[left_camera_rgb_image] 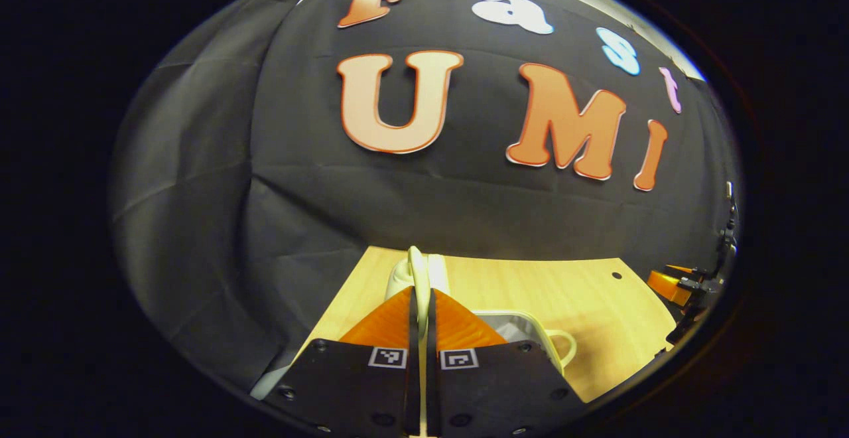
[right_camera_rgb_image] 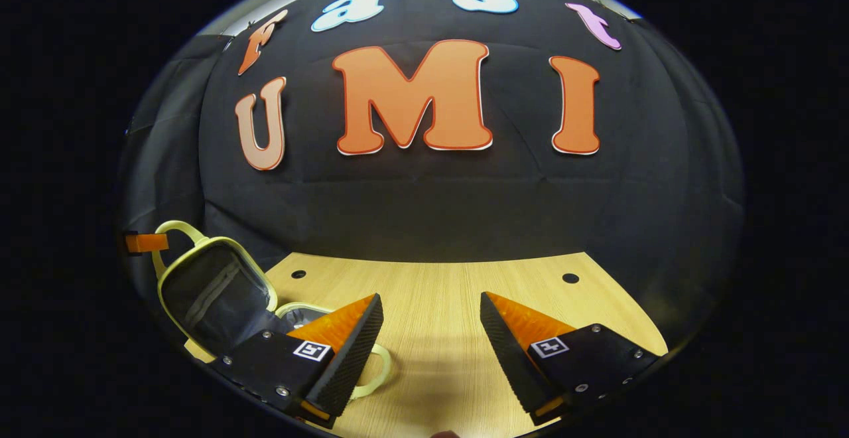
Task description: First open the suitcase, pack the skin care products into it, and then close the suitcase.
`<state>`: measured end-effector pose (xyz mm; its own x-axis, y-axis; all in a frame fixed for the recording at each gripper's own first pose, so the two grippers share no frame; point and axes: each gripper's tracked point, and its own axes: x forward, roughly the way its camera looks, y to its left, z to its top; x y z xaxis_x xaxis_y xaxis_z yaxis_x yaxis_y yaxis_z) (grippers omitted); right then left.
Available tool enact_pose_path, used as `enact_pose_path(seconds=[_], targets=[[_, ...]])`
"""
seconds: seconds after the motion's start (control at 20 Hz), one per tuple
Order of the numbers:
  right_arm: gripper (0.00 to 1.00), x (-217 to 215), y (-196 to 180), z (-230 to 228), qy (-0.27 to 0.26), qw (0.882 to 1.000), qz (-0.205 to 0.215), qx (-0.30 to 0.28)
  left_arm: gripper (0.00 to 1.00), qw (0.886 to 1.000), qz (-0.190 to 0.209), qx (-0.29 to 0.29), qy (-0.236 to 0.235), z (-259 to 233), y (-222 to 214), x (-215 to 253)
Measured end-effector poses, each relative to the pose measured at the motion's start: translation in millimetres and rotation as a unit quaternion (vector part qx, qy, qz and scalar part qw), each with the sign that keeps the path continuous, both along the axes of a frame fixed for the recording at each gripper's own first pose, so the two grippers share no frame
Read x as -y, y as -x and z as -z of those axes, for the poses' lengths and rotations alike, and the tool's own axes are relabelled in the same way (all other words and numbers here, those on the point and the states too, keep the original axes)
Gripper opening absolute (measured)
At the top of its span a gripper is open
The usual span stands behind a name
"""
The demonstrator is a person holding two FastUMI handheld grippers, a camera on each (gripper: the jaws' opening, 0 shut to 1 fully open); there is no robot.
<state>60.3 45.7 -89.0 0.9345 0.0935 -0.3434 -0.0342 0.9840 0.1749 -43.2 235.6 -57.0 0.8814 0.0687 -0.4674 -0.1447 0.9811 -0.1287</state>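
In the left gripper view the left gripper (left_camera_rgb_image: 420, 305) has its two fingers pressed together on the thin pale-green edge of the suitcase lid (left_camera_rgb_image: 418, 275), which stands upright between them. Just past the fingers, to the right, the suitcase (left_camera_rgb_image: 530, 324) lies on the light wooden table (left_camera_rgb_image: 564, 292) — its rounded rim and a small loop handle (left_camera_rgb_image: 564, 348) show. At the far right edge of that view the other gripper is partly visible, well apart.

In the right gripper view the right gripper (right_camera_rgb_image: 431, 322) hangs above bare table (right_camera_rgb_image: 431, 279) with its fingers spread wide, pinching nothing. To the left, behind the left finger, the suitcase (right_camera_rgb_image: 298, 310) sits open — its raised lid (right_camera_rgb_image: 212, 292) shows a dark lining. Beyond the table hangs the black cloth wall (right_camera_rgb_image: 431, 206).
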Motion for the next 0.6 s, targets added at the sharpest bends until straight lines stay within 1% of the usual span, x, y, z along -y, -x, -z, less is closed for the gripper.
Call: enact_pose_path(seconds=[0.15,0.35,0.6], targets=[[0.94,18,5,-4,0.005,1.0,0.002,0.013,0.04,1.0,0.021,0.004,0.001,-3,-7,42],[0.94,40,13,-3,0.007,1.0,0.002,0.014,0.04,0.999,0.043,0.012,0.0,-1,-17,101],[0.94,67,24,6,0.003,1.0,0.005,0.007,0.04,0.996,0.085,0.005,0.003,25,-28,180]])
